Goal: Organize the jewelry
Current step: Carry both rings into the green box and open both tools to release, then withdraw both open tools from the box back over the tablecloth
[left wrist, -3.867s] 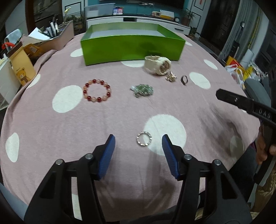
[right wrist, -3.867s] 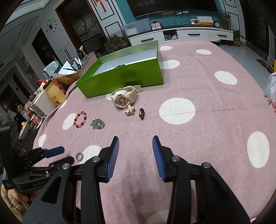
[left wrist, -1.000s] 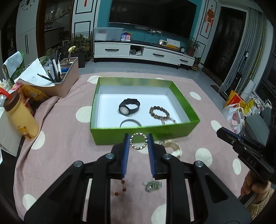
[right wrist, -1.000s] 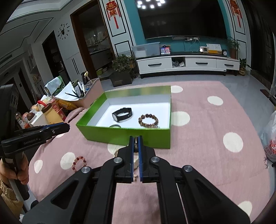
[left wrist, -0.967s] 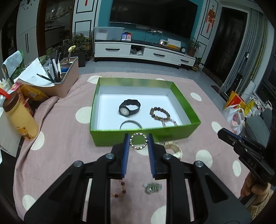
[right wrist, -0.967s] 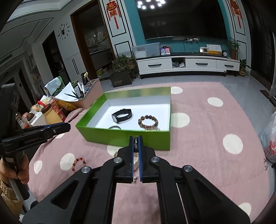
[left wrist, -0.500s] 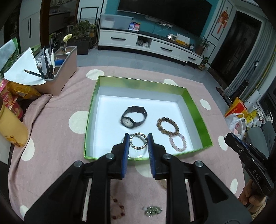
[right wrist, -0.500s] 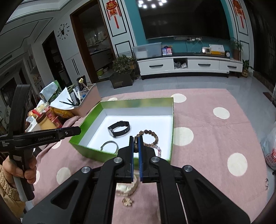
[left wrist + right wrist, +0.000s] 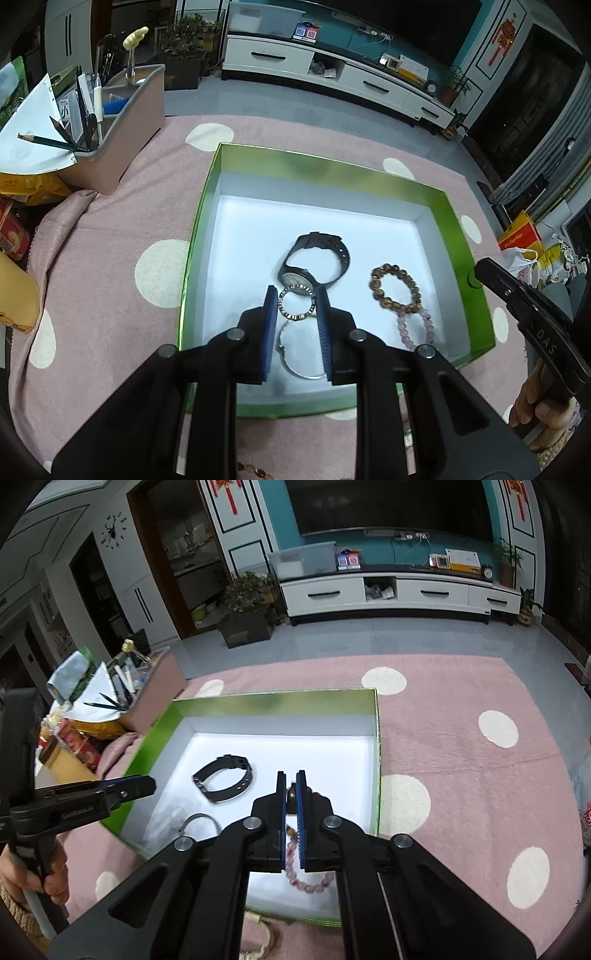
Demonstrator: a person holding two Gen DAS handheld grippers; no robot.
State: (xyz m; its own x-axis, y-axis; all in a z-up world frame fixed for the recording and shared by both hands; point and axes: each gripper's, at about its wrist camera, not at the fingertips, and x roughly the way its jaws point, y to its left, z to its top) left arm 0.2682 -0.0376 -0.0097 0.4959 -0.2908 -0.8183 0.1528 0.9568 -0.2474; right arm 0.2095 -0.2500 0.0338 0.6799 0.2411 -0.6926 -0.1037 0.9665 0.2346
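Pink cloth (image 9: 110, 229) with white dots covers the table, and a green box (image 9: 199, 236) with a white floor stands open on it; behind it there is a white TV cabinet (image 9: 399, 590) against a teal wall. At the left edge of the table stands a beige holder (image 9: 125, 122) with pencils and paper. The left gripper (image 9: 296, 304) hangs over the near part of the box, and its two blue pads are clamped on a small beaded ring (image 9: 296, 305), one pad on each side, so the ring stands upright between them, above the floor of the box. Just beyond the ring lies a black watch (image 9: 317, 258), and below the ring a thin silver bangle (image 9: 299, 354) rests on the white floor. To the right of these lie a brown bead bracelet (image 9: 395, 291) and a pale purple bead bracelet (image 9: 413, 328), which touch each other. The right gripper (image 9: 291, 794) is over the right side of the box, above the bracelets, with its jaws pressed together; I see a dark sliver in the narrow gap, but I cannot tell whether it is something held. A hand (image 9: 40, 871) holds the handle of the left gripper.
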